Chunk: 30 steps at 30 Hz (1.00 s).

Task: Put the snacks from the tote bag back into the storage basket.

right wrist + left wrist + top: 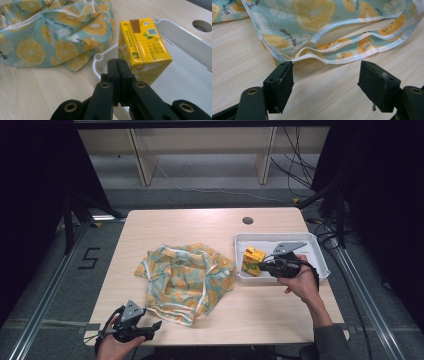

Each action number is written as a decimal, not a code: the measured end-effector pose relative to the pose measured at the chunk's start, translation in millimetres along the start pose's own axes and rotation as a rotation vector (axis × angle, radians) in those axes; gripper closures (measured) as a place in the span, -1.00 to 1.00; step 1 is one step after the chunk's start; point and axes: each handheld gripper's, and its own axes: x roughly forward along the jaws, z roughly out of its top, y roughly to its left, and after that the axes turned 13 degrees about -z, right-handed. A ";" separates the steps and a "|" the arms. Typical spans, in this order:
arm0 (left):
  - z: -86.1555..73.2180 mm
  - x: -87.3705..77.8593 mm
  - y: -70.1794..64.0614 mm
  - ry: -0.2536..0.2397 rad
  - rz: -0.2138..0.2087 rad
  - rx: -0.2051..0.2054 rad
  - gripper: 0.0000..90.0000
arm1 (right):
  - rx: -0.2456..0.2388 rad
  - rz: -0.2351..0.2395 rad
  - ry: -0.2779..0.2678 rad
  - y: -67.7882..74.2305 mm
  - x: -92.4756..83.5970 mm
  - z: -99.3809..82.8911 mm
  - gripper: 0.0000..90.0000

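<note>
A crumpled cloth [185,280] printed with lemon and kiwi slices on pale teal lies in the middle of the wooden table. A yellow drink carton [253,261] stands at the left end of a white tray [280,236]. My right gripper [262,266] is at the tray's near rim, just beside the carton. In the right gripper view its jaws [120,65] are shut together with nothing between them, and the carton [143,47] stands just behind them. My left gripper [155,327] rests at the table's front edge; its jaws [325,75] stand open just short of the cloth's hem [322,56].
A round cable hole [247,220] sits in the table behind the tray. The tray's right part [180,37] holds nothing. Bare wood [260,310] lies between the cloth and the right forearm. Shelving and cables stand beyond the far edge.
</note>
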 end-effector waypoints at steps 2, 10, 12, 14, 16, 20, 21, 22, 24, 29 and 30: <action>0.5 0.0 -0.8 0.013 0.007 -0.006 -0.39 | 0.002 -0.002 0.001 1.4 2.4 -0.4 1.00; 0.2 1.3 -0.8 0.000 0.004 -0.002 -0.39 | 0.001 -0.029 -0.004 -4.2 6.8 -2.9 1.00; 0.2 1.2 -1.0 -0.001 0.007 0.001 -0.39 | 0.014 -0.029 0.013 -3.8 7.0 -3.4 1.00; 0.3 0.8 -0.7 0.007 0.001 -0.001 -0.39 | 0.010 -0.029 0.003 -4.8 8.3 -4.3 1.00; -0.3 1.9 -1.1 -0.003 0.008 -0.010 -0.39 | 0.006 -0.025 0.020 -6.7 7.1 -4.6 1.00; -0.4 2.2 -0.9 -0.012 0.003 0.001 -0.39 | 0.022 -0.041 -0.001 -9.7 8.4 -7.9 1.00; -0.5 2.4 -1.1 -0.011 0.002 -0.005 -0.39 | 0.014 -0.034 0.022 -11.2 7.0 -7.7 1.00; -0.2 1.9 -1.2 -0.003 0.004 -0.005 -0.39 | 0.012 -0.036 0.017 -12.4 7.4 -8.3 1.00; -0.5 2.6 -1.1 -0.011 0.003 -0.005 -0.39 | 0.019 -0.044 0.022 -13.4 7.2 -9.1 1.00; -0.5 2.7 -0.8 -0.007 0.001 0.000 -0.39 | 0.022 -0.060 0.020 -18.1 6.8 -11.3 1.00; -0.4 2.1 -0.3 0.002 -0.001 0.007 -0.39 | 0.023 -0.067 0.010 -18.6 7.7 -11.9 1.00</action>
